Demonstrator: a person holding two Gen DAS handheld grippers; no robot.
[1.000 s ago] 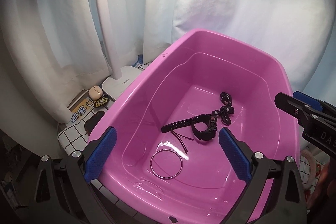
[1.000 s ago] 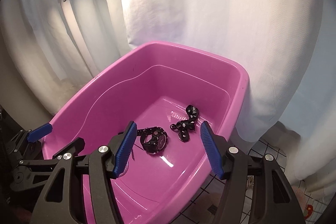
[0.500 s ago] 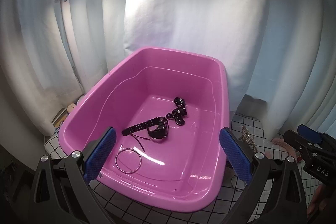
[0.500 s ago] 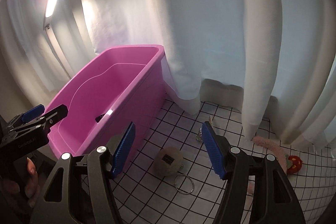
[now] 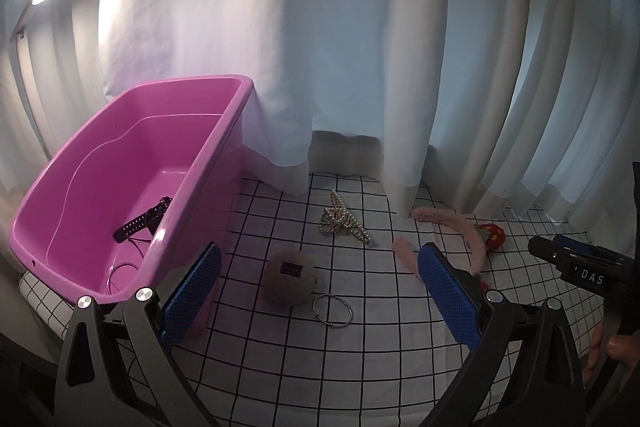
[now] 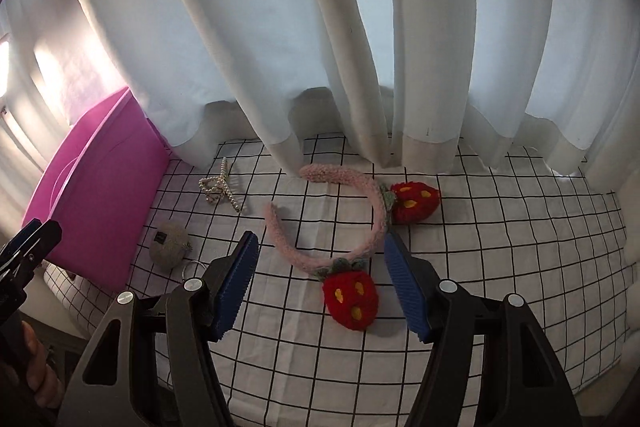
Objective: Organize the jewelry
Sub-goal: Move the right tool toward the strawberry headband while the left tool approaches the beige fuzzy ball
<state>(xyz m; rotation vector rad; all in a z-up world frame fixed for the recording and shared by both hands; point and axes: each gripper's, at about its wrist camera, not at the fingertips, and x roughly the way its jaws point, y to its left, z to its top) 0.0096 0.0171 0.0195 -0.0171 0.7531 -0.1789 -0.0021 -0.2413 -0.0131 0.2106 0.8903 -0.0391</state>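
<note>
A pink tub (image 5: 208, 151) stands at the left on a checked cloth and holds a black watch (image 5: 142, 221) and a thin ring (image 5: 120, 273). On the cloth lie a pearl clip (image 5: 340, 221), a grey fuzzy ball with a metal ring (image 5: 290, 281), and a pink headband with red strawberries (image 6: 356, 215). My left gripper (image 5: 318, 297) is open and empty above the ball. My right gripper (image 6: 320, 287) is open and empty above the headband; the near strawberry (image 6: 352, 297) lies between its fingers.
White curtains (image 6: 320, 47) hang along the back of the cloth. The tub shows at the left in the right wrist view (image 6: 100, 187). The pearl clip (image 6: 220, 187) and ball (image 6: 168, 245) lie between tub and headband.
Both grippers have swung right, away from the tub. The left view now shows the cloth with the ball and clip; the right view now centres on the headband.
</note>
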